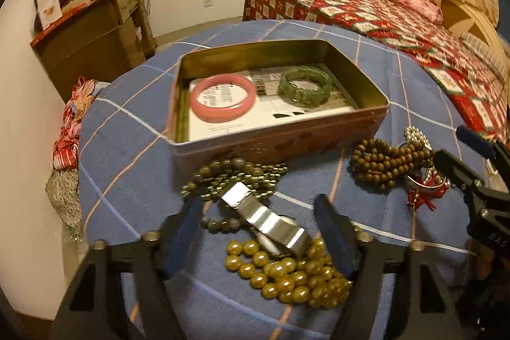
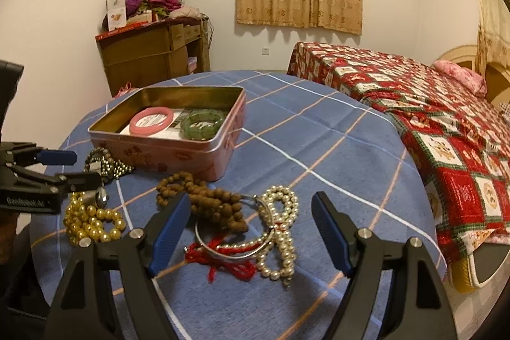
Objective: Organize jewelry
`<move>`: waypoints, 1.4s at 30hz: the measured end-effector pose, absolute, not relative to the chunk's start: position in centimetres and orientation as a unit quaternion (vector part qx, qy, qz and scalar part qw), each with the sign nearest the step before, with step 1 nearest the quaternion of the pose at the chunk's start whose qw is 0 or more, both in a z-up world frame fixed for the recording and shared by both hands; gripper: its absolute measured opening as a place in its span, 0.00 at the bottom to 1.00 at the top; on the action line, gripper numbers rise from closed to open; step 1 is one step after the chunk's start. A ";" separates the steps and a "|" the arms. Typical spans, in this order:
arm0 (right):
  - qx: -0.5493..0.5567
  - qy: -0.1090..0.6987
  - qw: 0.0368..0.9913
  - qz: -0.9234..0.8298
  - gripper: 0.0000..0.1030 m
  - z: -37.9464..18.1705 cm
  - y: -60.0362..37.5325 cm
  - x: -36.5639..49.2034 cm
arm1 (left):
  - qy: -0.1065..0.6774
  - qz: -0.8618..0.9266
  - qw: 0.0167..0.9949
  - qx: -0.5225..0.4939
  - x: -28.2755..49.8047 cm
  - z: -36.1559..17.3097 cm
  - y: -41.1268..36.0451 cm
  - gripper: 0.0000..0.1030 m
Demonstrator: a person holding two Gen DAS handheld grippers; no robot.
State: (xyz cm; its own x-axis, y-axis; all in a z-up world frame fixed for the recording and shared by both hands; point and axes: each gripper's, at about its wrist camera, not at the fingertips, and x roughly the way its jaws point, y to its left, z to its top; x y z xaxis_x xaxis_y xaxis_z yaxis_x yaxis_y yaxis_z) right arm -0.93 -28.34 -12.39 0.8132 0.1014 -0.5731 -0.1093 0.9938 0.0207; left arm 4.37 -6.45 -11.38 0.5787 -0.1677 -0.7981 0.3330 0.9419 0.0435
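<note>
1. Our left gripper point(image 1: 258, 231), fingers spread, straddles the watch point(image 1: 271, 222) on the tabletop point(image 2: 318, 133); gold beads point(image 1: 287, 273) touch it and may drag along.
2. Our right gripper point(image 2: 251, 231), also spread, risks snagging the tangled pearls point(image 2: 280, 231) and bangle point(image 2: 236, 250) before the tin point(image 2: 178, 148).
</note>
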 end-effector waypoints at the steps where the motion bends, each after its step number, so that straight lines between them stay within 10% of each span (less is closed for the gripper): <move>1: -0.004 0.299 0.952 0.057 0.78 -12.4 -28.5 -0.9 | 0.444 -0.140 0.879 0.101 4.5 -11.7 -6.7 0.48; 7: 0.004 0.293 0.954 0.063 0.79 -12.4 -28.6 -1.1 | 0.445 -0.148 0.878 0.096 4.3 -11.8 -6.6 0.14; 30: -0.006 0.303 0.952 0.049 0.80 -12.3 -28.8 -1.0 | 0.338 -0.174 0.924 0.041 3.0 -4.1 -1.6 0.14; 42: -0.045 0.355 0.929 0.095 0.48 -13.4 -26.3 1.4 | 0.353 -0.185 0.917 0.029 4.0 -5.8 -0.9 0.14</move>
State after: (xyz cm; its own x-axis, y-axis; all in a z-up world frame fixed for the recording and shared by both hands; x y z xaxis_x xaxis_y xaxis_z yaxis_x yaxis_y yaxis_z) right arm 1.44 -26.25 -13.45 0.7303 0.1448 -0.6676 -0.2093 0.9777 -0.0169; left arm 3.95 -0.89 -5.84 0.6822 -0.3178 -0.6585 0.3591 0.9301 -0.0769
